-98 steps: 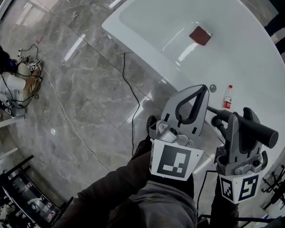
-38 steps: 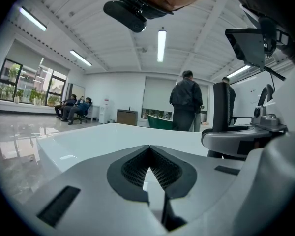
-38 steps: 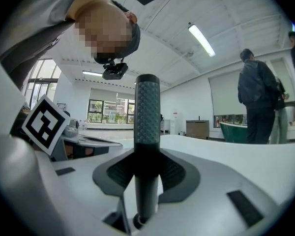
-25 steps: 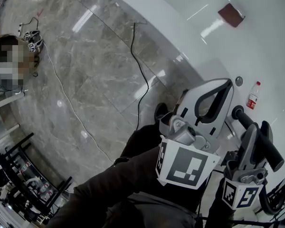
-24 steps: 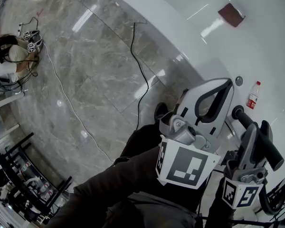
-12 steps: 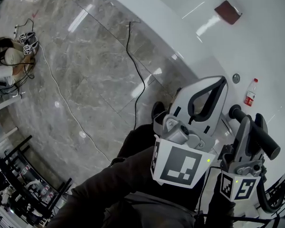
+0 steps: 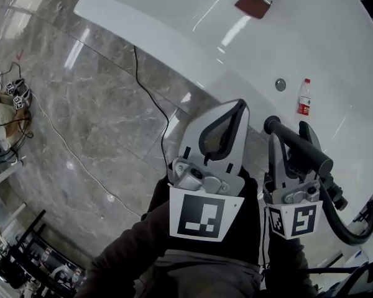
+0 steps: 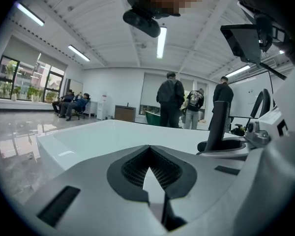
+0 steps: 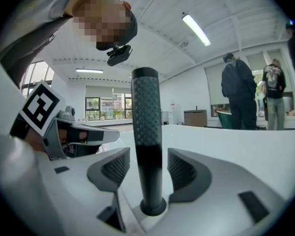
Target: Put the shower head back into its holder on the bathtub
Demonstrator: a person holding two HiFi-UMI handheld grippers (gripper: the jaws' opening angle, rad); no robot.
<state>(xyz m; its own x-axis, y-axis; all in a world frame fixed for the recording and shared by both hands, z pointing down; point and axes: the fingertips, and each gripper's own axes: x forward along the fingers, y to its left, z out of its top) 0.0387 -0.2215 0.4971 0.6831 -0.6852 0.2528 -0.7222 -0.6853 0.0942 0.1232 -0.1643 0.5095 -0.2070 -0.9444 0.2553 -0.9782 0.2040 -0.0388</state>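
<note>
Shower head (image 7: 298, 146) in the head view: a black bar over the bathtub (image 7: 174, 17) rim, flanked by the jaws of the right gripper (image 7: 290, 135); left gripper (image 7: 239, 104) alongside, tips together, empty. Left gripper view — jaws pinched shut on nothing, black handle upright off to the right. Right gripper view — jaws just opened, pads clear on both sides of the handle, its foot apparently sunk in the round holder (image 9: 152, 208). Placement seemingly done; only backing away left.
</note>
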